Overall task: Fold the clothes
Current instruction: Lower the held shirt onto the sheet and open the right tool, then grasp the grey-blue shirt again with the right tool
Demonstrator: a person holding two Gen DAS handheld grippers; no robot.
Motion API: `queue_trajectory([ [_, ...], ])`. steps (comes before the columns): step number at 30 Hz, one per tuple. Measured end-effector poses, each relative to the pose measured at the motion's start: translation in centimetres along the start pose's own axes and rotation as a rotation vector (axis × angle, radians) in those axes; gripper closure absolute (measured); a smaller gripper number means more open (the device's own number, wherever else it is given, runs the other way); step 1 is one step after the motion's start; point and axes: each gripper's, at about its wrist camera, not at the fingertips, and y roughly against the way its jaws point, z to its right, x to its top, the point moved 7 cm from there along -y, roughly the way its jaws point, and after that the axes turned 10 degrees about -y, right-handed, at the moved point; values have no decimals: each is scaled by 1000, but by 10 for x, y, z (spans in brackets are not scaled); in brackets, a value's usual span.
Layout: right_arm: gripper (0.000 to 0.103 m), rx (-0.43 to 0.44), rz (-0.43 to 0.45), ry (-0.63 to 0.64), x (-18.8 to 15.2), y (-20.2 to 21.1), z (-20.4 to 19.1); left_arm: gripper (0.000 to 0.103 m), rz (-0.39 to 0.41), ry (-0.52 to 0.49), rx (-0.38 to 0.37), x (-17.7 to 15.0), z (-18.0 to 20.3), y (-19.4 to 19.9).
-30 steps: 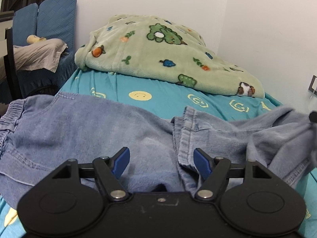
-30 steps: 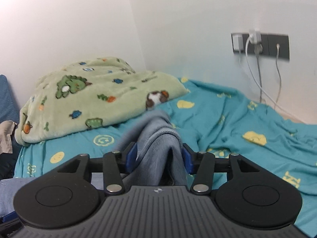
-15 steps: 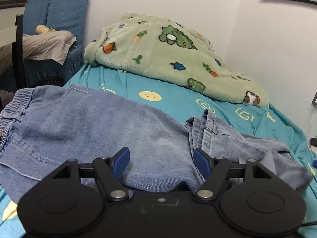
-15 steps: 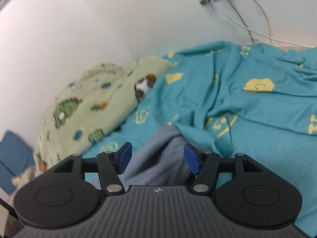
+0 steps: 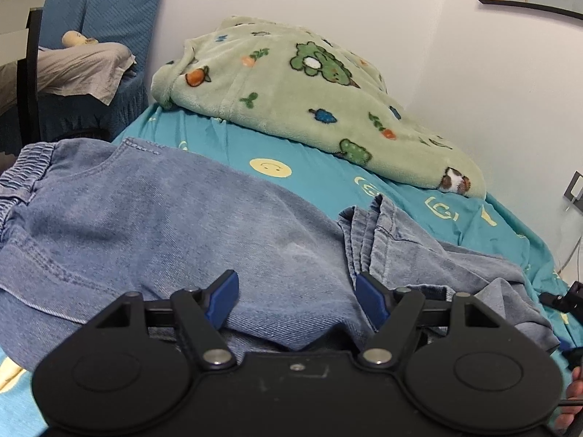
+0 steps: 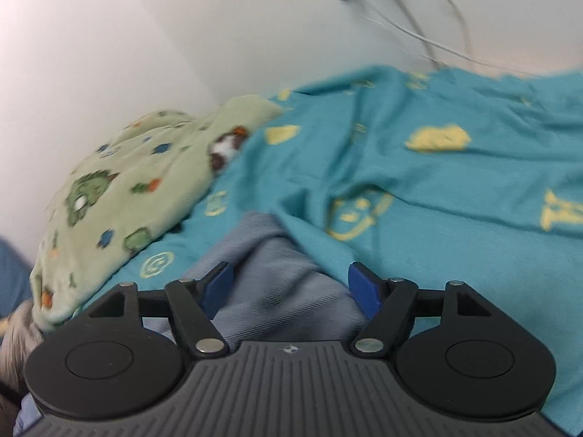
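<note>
Denim: blue jeans (image 5: pixel 175 225) lie spread on the bed, ahead of and under both pairs of jaws; the elastic waistband sits far left of the left jaws, a folded leg hem just ahead of their right pad.
Left gripper (image 5: pixel 297 300): jaws stand partly apart, low over the denim; cloth fills the gap, but whether the blue pads press on it I cannot tell.
Right gripper (image 6: pixel 289 287): jaws are opening; a ridge of the jeans (image 6: pixel 277 273) lies between them, and the pads stand clear of it on both sides.
Bed sheet (image 5: pixel 328 178): teal with yellow smiley faces, beyond the left jaws and to the right of the right jaws, where it is rumpled.
Blanket (image 5: pixel 298 102): pale green fleece with cartoon prints, heaped well beyond the jaws against the white wall.
Chair (image 5: pixel 109 11): blue quilted cover, far left of the left jaws, with beige cloth on it.
</note>
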Motion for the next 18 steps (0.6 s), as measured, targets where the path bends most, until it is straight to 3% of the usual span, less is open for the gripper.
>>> queue_trajectory([
  [3,28,52,-6,-28,-2,2,-2,35,3,8,-7,1,1,0],
  [7,27,119,43,118,-6,18,-35,35,0,19,-14,0,1,-1],
  [10,27,99,51,235,-15,22,-51,35,2,21,-22,1,2,-2],
  [18,27,56,76,286,-21,34,-60,35,76,-30,-88,14,21,6],
])
